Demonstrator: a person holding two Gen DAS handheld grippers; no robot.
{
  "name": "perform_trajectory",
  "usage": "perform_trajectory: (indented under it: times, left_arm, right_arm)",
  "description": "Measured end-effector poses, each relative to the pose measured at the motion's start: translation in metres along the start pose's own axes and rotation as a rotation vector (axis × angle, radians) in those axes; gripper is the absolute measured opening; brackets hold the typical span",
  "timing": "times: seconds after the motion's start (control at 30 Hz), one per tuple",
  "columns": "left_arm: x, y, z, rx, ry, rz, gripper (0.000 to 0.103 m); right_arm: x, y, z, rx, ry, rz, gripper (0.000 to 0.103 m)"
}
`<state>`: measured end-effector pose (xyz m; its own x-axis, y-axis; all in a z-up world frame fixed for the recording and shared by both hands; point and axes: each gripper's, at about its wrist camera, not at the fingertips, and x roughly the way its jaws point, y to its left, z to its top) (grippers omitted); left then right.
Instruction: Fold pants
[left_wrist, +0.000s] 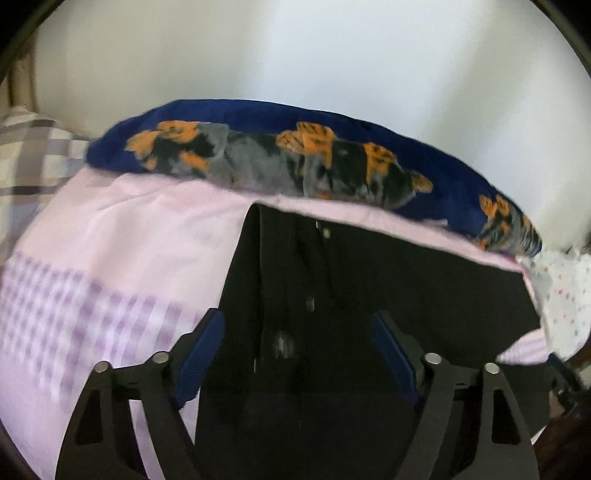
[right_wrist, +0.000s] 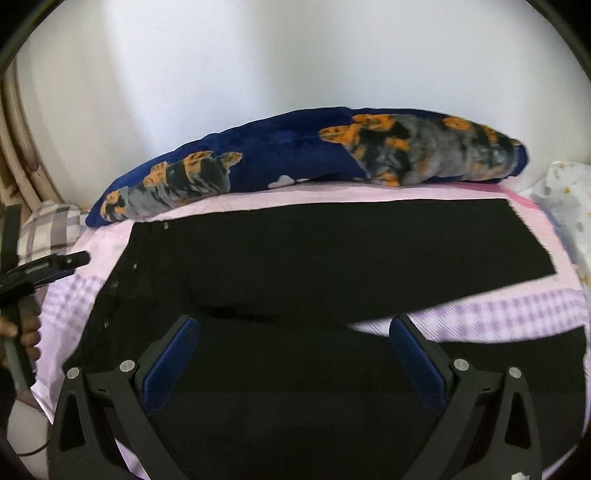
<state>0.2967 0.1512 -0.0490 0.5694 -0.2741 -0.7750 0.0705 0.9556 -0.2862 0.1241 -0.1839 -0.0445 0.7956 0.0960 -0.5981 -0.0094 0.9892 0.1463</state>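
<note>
Black pants (right_wrist: 295, 266) lie spread flat on a pink bed sheet (right_wrist: 498, 314), waistband to the left, two legs running right with a gap of sheet between them. In the left wrist view the pants' (left_wrist: 369, 295) waist end with buttons lies just ahead. My left gripper (left_wrist: 299, 332) is open and empty, hovering over the waistband; it also shows at the left edge of the right wrist view (right_wrist: 66, 262). My right gripper (right_wrist: 291, 332) is open and empty above the crotch and near leg.
A navy blanket with orange and grey tigers (left_wrist: 295, 158) is rolled along the wall at the bed's far edge. A plaid pillow (left_wrist: 29, 155) lies far left. A white dotted cloth (right_wrist: 569, 206) lies at the right end. The sheet has a purple checked band (left_wrist: 74, 317).
</note>
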Motion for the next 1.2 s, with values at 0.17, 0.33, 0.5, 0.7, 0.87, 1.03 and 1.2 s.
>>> perform_trajectory:
  times: [0.17, 0.33, 0.5, 0.7, 0.87, 1.03, 1.2]
  left_arm:
    - [0.053, 0.027, 0.041, -0.103, 0.079, -0.116, 0.058]
    - [0.096, 0.054, 0.063, -0.190, 0.164, -0.206, 0.042]
    - [0.121, 0.068, 0.069, -0.201, 0.239, -0.294, 0.031]
    - [0.141, 0.067, 0.075, -0.182, 0.284, -0.358, 0.031]
    - [0.159, 0.059, 0.087, -0.170, 0.297, -0.389, 0.031]
    - [0.166, 0.059, 0.093, -0.249, 0.273, -0.388, 0.026]
    - [0.142, 0.055, 0.083, -0.247, 0.144, -0.393, 0.010]
  right_arm:
    - [0.037, -0.001, 0.017, 0.044, 0.048, 0.041, 0.102]
    - [0.067, -0.002, 0.024, 0.071, 0.100, 0.079, 0.102]
    - [0.093, 0.002, 0.031, 0.038, 0.122, 0.084, 0.102]
    - [0.116, 0.010, 0.042, 0.008, 0.133, 0.108, 0.102]
    - [0.128, 0.017, 0.051, -0.030, 0.130, 0.167, 0.102]
    - [0.144, 0.024, 0.071, -0.113, 0.147, 0.235, 0.102]
    - [0.163, 0.025, 0.102, -0.241, 0.182, 0.288, 0.102]
